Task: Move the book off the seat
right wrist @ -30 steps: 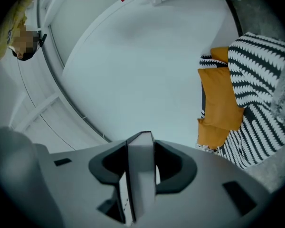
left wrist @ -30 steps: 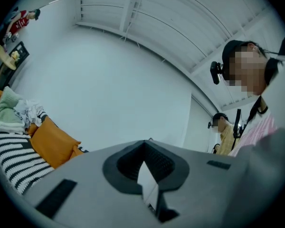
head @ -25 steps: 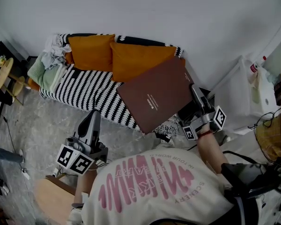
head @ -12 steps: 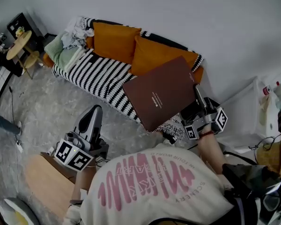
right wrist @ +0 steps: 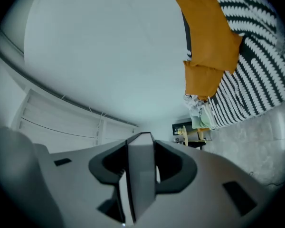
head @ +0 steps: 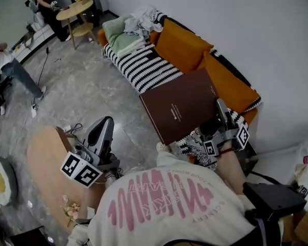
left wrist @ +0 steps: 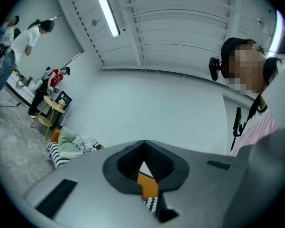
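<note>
The striped sofa (head: 138,68) with orange cushions (head: 182,47) is in front of me. The big brown book (head: 182,105) is up in the air, off the seat. My right fingers (head: 222,111) squeeze its corner tight. My left fingers (head: 103,129) are closed with nothing in them.

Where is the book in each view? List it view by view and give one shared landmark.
Head view: book right of centre, held up by the right gripper.
Left gripper view: not in it.
Right gripper view: book at bottom centre, edge-on between the jaws.
Shared landmark: the striped sofa.
</note>
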{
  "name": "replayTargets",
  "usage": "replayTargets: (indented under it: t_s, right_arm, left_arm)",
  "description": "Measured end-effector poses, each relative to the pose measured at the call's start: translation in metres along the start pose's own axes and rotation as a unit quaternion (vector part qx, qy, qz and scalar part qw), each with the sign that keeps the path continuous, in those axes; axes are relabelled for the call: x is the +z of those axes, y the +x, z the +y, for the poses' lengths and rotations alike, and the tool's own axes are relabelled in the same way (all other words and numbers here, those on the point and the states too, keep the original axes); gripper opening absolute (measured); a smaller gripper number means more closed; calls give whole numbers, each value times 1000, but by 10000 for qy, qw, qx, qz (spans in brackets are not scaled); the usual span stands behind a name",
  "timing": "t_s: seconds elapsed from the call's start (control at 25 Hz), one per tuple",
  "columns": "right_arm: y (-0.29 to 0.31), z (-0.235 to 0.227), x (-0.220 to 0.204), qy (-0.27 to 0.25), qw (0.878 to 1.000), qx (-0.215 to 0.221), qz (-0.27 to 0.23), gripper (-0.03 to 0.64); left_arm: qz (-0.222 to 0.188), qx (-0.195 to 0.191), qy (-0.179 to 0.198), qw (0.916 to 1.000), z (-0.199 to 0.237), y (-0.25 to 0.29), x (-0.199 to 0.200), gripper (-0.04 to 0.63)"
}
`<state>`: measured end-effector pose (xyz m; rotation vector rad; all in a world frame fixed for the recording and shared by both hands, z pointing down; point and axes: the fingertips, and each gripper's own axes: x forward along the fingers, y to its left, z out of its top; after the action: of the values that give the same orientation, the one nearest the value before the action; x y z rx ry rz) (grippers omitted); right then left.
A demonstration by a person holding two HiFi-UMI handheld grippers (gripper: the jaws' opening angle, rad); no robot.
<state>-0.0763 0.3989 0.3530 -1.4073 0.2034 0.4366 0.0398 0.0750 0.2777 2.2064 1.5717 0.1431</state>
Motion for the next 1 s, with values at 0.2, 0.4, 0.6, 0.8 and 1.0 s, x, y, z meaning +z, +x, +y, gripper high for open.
replayTargets:
  t_s: [0.2, 0.4, 0.6, 0.8, 1.0]
  right_arm:
    - [66, -35, -35, 336, 9968, -141, 714, 160]
    - [127, -76, -57, 611, 9891, -354, 1292, 160]
    - [182, -101, -82, 812, 9800, -446, 1762, 160]
    - [237, -130, -97, 894, 9702, -532, 2189, 160]
    - [277, -143, -108, 962, 9632, -501, 2458, 160]
  left_arm:
    - [-287, 780, 148, 9964, 30, -33, 19, 8]
    - [-559, 1556, 53, 9862, 63, -51, 29, 8]
    - [-1037, 2124, 73, 9716, 93, -64, 59, 8]
    - [-1286, 2496, 16, 9598, 127, -58, 70, 8]
    - [-1387, 2631, 85, 9547, 146, -43, 83, 8]
